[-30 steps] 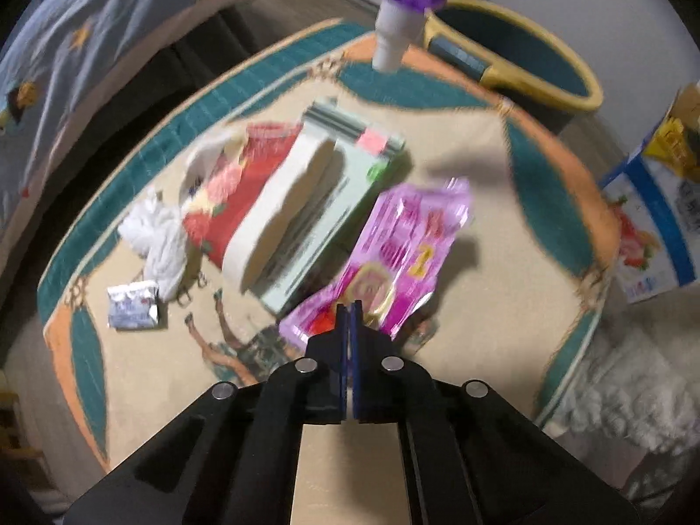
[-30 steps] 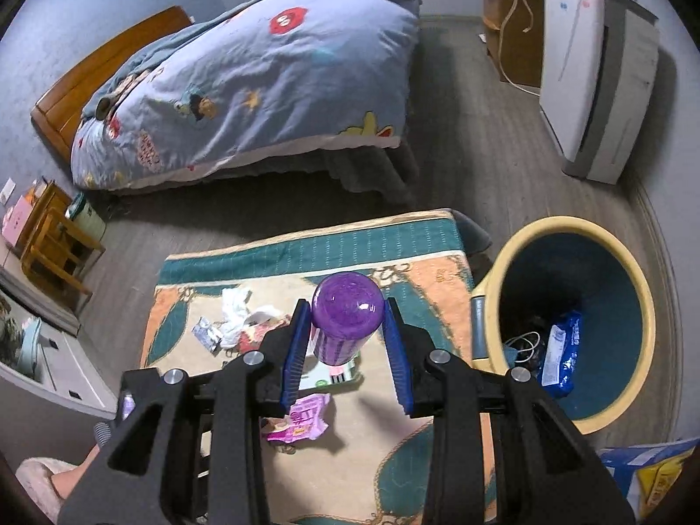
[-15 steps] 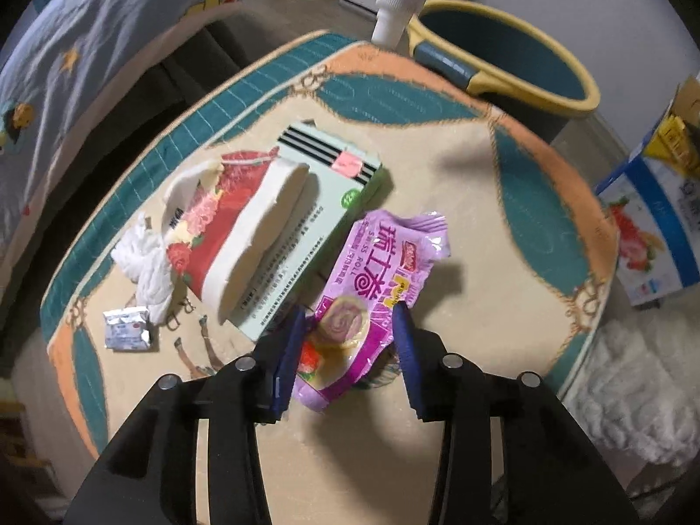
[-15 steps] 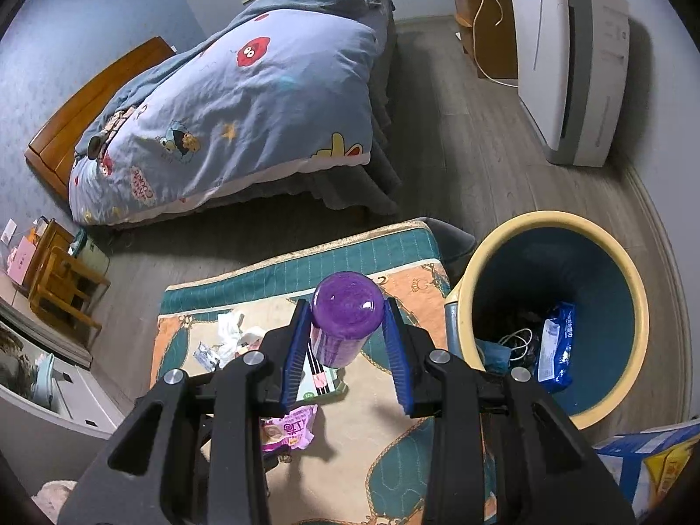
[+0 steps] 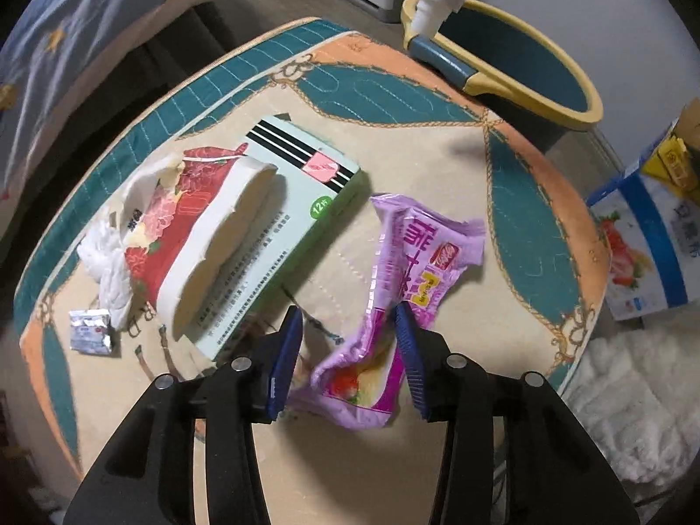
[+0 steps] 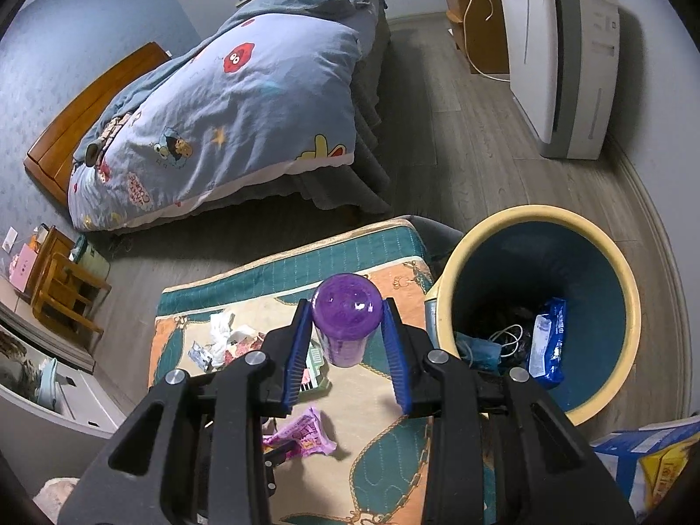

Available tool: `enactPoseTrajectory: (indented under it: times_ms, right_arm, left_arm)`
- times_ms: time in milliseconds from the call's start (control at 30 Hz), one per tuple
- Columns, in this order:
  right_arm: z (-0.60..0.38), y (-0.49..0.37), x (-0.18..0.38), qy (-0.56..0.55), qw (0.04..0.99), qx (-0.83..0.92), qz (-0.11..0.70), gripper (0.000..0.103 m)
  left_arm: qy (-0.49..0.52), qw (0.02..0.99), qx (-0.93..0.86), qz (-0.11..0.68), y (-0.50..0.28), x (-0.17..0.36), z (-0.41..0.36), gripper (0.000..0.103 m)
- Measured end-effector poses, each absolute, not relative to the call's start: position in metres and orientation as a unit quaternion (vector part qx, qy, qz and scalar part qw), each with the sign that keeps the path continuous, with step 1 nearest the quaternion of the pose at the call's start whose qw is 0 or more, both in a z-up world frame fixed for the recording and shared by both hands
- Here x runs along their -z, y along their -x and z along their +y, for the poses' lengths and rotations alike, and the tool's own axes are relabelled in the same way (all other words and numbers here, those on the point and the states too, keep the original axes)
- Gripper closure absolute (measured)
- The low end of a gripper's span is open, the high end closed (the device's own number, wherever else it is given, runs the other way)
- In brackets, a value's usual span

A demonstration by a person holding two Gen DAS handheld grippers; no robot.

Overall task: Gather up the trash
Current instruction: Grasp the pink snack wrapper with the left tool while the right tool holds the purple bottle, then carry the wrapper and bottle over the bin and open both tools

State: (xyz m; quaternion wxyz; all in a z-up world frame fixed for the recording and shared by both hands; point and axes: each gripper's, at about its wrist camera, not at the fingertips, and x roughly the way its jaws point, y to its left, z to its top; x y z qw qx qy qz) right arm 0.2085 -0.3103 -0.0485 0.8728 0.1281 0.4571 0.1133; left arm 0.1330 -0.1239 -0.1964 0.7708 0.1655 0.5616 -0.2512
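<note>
Lower centre of the left wrist view: left gripper (image 5: 348, 328) jaws have just been opening, pads apart around the pink snack wrapper (image 5: 393, 302) on the mat (image 5: 437, 166). Centre of the right wrist view, right gripper (image 6: 345, 323) clamps a purple bottle (image 6: 345, 315) beside the bin (image 6: 630, 306).

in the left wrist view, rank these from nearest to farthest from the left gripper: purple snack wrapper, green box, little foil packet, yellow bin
1. Purple snack wrapper: between the fingers of the left gripper, by the right one.
2. Green box: just up and left of the fingertips.
3. Little foil packet: far left on the mat.
4. Yellow bin: top right, beyond the mat's far edge.
</note>
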Motion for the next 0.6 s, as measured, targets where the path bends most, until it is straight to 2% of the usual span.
enactPoseTrajectory:
  times_ms: [67, 167, 600]
  right_arm:
    - [-0.312, -0.208, 0.049, -0.127, 0.873, -0.113, 0.458, 0.071]
    - [-0.319, -0.209, 0.051, -0.13, 0.872, -0.109, 0.459, 0.071]
    - [-0.394, -0.203, 0.047, -0.179, 0.881, -0.054, 0.434, 0.071]
  left_arm:
    - [-0.174, 0.764, 0.26, 0.565, -0.133, 0.201, -0.133, 0.058]
    - [-0.183, 0.757, 0.277, 0.563, -0.128, 0.202, -0.144, 0.09]
    - [-0.126, 0.807, 0.304, 0.491, -0.142, 0.128, -0.183, 0.092]
